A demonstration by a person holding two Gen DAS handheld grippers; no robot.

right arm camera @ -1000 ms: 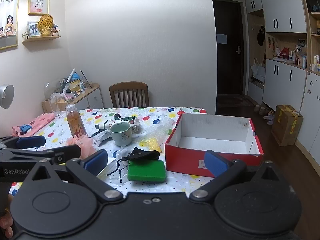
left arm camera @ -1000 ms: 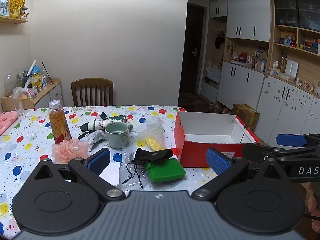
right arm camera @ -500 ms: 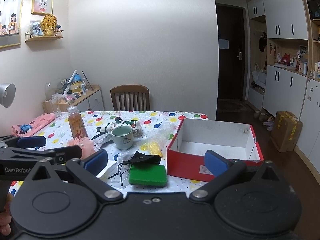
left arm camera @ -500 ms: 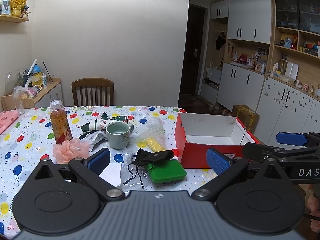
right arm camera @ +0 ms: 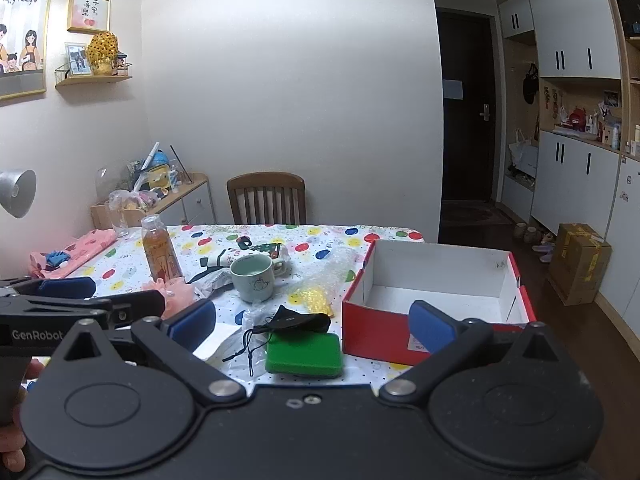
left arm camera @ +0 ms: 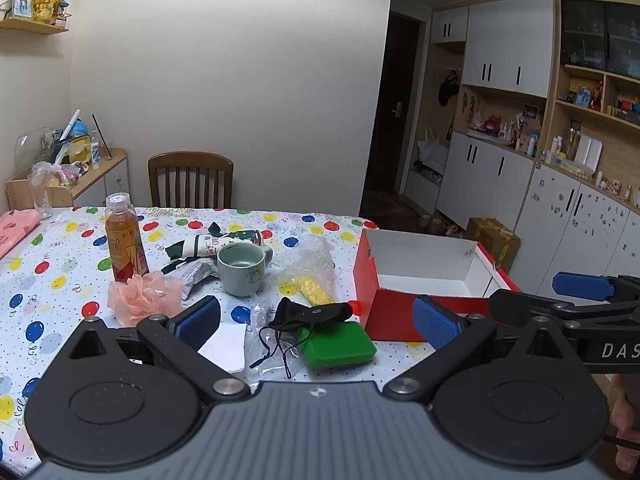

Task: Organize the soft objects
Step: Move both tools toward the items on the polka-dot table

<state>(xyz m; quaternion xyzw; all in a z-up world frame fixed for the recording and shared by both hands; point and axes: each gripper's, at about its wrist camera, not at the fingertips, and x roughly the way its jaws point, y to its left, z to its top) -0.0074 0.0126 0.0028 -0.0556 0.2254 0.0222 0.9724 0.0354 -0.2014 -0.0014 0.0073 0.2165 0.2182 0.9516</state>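
Left tongs (left arm camera: 316, 320) and right tongs (right arm camera: 312, 326) stood wide, empty. Ahead between the pads lay a green sponge (left arm camera: 338, 346), its top partly hidden under a black mask (left arm camera: 310, 314); a pink mesh puff (left arm camera: 142, 296) sat left, a rigid box (left arm camera: 424, 280) right.

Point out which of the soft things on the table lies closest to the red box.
The green sponge, lying just left of the red box at the table's near edge. The pink mesh puff sits far left by the bottle.
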